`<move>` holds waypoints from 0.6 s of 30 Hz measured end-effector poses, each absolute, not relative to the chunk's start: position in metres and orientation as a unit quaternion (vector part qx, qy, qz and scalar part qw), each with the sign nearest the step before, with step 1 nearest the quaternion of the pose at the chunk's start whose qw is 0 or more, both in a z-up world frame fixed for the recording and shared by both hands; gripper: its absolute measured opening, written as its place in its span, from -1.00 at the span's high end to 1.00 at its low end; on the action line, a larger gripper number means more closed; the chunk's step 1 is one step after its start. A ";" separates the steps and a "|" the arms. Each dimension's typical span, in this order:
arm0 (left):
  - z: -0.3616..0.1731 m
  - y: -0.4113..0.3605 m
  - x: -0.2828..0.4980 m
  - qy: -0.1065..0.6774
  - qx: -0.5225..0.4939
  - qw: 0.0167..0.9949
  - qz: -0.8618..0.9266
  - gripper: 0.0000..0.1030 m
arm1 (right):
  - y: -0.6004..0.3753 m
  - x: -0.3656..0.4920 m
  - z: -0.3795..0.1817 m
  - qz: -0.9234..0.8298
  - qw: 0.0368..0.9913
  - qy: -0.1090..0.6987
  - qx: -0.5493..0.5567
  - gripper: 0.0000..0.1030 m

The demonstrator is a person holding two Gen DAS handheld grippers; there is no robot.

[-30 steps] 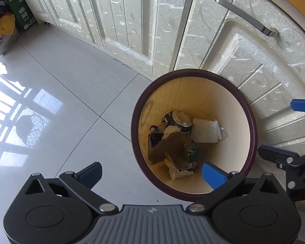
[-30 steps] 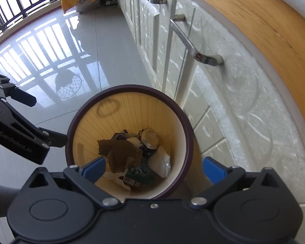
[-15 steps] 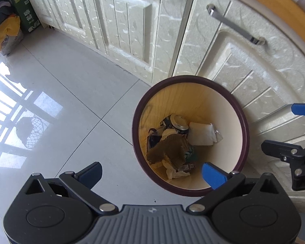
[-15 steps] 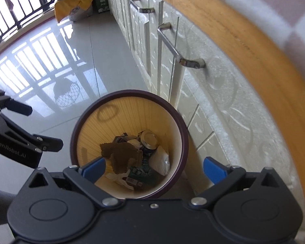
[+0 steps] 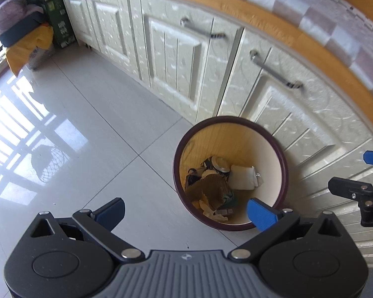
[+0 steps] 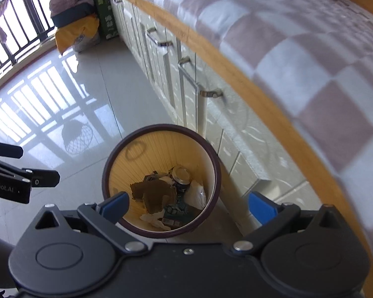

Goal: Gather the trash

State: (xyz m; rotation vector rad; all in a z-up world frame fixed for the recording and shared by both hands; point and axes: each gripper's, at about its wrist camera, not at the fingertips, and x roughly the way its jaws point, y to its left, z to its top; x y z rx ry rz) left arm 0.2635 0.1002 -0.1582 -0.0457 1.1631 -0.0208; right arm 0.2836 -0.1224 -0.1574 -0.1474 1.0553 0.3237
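A: Where's the trash rn?

B: All in the bin [image 5: 230, 173], which stands on the floor tiles [image 5: 92, 114] touching, or just about, the cabinet fronts [image 5: 176, 57]. Inside: brown torn cardboard [image 6: 153, 192] on the floor-side of the bin, a can [image 6: 180, 173] toward the cabinet side, a white bag [image 6: 197, 193] next to it, small wrappers underneath.

A: Claws?

B: Left gripper [image 5: 185, 211] spread wide, nothing between the blue pads; it sits above the bin's floor-side rim. Right gripper [image 6: 189, 204] also wide and empty, high over the bin's near edge (you can see its tips off to the cabinet side in the left view).

A: So what's the step?

B: My read: drop is done, both are clear of the bin, next is going for more litter. I can't see any loose trash on the tiles near the bin, tho.

A: Tips?

B: Keep jaws wide while moving off, lift straight away from the bin so nothing clips the dark rim and tips it. Mind the cabinet handles [image 5: 276, 70] on the bin's far side; the right gripper is closest to them imo.
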 end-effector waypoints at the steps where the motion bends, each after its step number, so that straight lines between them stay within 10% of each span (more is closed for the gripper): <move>1: -0.153 0.099 0.259 0.548 -0.023 0.836 -0.011 -1.00 | -0.124 0.279 -0.151 0.153 0.852 0.497 -0.067 -1.00; 18: -0.066 0.081 0.168 0.468 -0.026 0.883 0.007 -1.00 | -0.163 0.195 -0.071 0.124 0.889 0.439 -0.048 -1.00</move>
